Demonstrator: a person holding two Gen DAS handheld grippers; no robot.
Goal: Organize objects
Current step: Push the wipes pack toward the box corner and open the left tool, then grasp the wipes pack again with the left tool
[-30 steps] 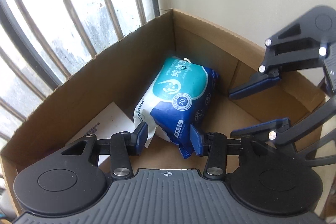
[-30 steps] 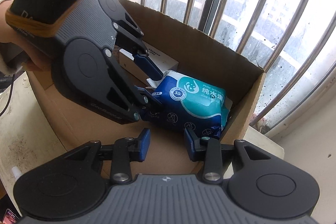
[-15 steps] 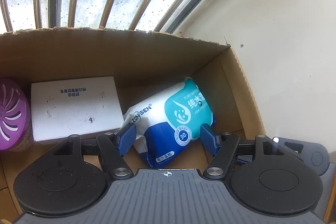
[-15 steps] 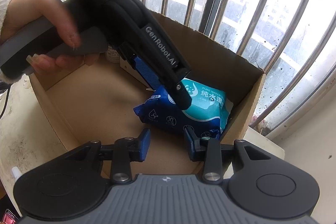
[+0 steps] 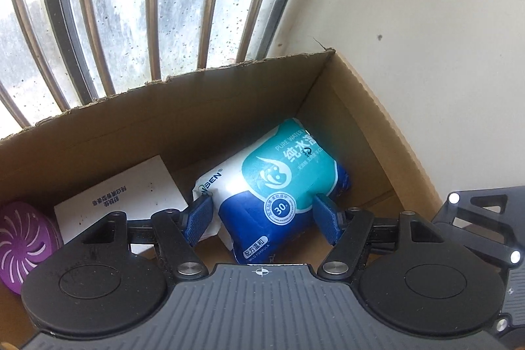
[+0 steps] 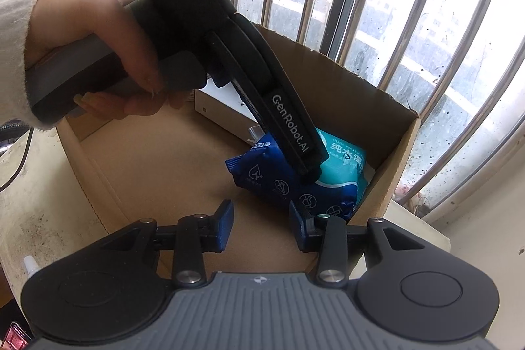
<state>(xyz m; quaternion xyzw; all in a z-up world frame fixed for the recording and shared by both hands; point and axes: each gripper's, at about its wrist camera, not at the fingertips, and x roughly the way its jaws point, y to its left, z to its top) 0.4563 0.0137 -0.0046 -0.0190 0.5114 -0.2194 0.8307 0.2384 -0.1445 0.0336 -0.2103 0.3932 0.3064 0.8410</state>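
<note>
A blue and teal pack of wet wipes [image 5: 279,186] lies tilted in the far right corner of an open cardboard box [image 5: 164,127]. My left gripper [image 5: 261,218] hangs over it, pointing steeply down. Its blue pads stand open on either side of the pack and press on nothing. In the right wrist view the same gripper [image 6: 310,169] reaches in from the upper left, held by a hand [image 6: 108,54], its tip just over the pack [image 6: 272,176]. My right gripper [image 6: 262,227] hovers open near the box's front edge with nothing between its fingers.
A white carton [image 5: 121,199] lies flat beside the pack, and a purple round air freshener [image 5: 23,248] sits at the box's left end. Window bars [image 5: 131,5] rise right behind the box. A pale wall [image 5: 426,54] closes the right side. Bare box floor [image 6: 147,159] spans the near left.
My left gripper's jaws have widened off the wipes pack, which now rests in the box corner. That gripper rolled and shifted sideways. The right gripper rose a little.
</note>
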